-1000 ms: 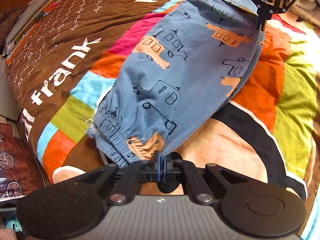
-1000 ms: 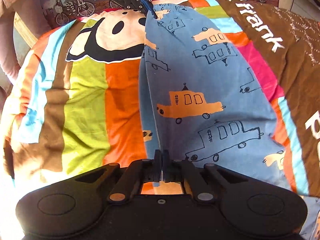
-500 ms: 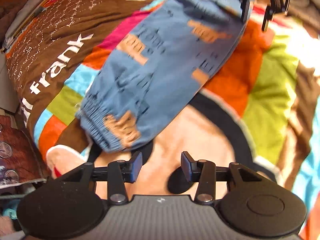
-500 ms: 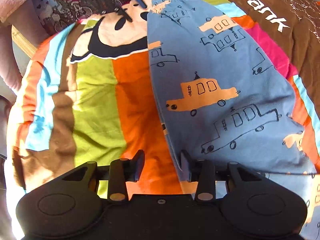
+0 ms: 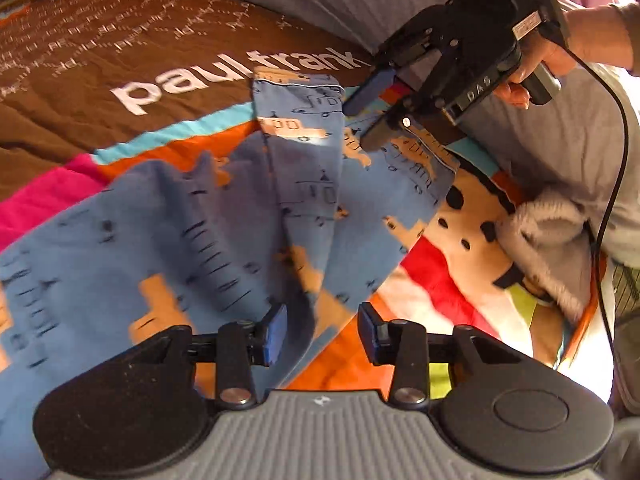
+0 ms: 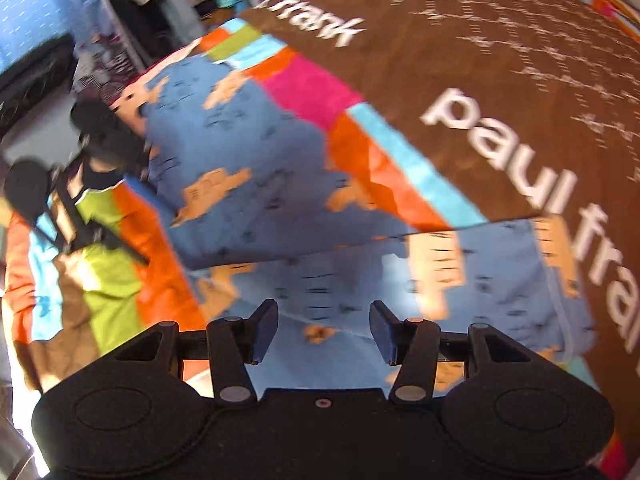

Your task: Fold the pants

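Observation:
Blue children's pants (image 5: 224, 216) with orange car prints lie on a colourful bedspread (image 5: 120, 60). They show again in the right wrist view (image 6: 256, 184), blurred. My left gripper (image 5: 322, 334) is open and empty, low over a raised fold in the middle of the pants. My right gripper (image 6: 324, 330) is open and empty just above the wide end of the pants. The right gripper also shows in the left wrist view (image 5: 368, 120), held in a hand, jaws apart over the far end. The left gripper shows in the right wrist view (image 6: 132, 220) at the left edge.
The bedspread (image 6: 500, 72) has a brown field with white lettering and bright stripes. A grey fluffy cloth (image 5: 548, 240) lies at the right beside the person's body (image 5: 560, 140). A cable (image 5: 618, 152) hangs from the right gripper. Furniture (image 6: 36, 60) stands beyond the bed.
Both grippers opened and let go of the pants, which now lie on the bed. The left gripper has moved along the pants toward the middle; the right gripper has swung over the wide end.

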Action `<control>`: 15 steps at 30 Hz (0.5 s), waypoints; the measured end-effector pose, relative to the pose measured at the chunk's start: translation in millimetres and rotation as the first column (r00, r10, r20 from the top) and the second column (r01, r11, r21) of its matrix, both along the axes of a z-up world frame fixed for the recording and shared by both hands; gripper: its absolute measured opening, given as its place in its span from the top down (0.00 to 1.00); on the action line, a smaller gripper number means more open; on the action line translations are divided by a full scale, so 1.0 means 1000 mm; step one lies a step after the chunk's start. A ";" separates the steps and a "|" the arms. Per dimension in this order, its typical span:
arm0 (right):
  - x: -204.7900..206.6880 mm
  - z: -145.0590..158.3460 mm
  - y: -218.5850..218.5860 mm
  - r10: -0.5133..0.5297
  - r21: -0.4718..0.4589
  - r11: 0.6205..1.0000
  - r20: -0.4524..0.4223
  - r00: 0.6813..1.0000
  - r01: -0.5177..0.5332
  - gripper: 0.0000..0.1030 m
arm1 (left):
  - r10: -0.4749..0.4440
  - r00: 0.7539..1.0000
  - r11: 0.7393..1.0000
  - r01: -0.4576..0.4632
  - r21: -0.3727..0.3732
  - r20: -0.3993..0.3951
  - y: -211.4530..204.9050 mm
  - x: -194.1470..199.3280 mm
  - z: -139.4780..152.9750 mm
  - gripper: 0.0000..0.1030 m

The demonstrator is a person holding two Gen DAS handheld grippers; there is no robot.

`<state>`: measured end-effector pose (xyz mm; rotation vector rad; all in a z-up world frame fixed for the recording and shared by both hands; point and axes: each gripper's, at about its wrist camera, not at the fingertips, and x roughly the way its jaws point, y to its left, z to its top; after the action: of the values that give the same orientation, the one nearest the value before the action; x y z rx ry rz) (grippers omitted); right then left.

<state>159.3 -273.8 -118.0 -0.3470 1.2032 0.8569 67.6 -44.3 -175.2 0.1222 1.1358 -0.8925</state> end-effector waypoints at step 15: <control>0.053 -0.008 -0.033 0.105 -0.052 0.994 0.068 0.992 -0.101 0.49 | 0.010 0.997 0.999 -0.007 0.047 -0.080 -0.029 0.018 -0.019 0.88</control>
<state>212.8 -307.1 -126.0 -0.4782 1.1495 0.8983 85.5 -73.1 -194.2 0.1203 1.2317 -0.8700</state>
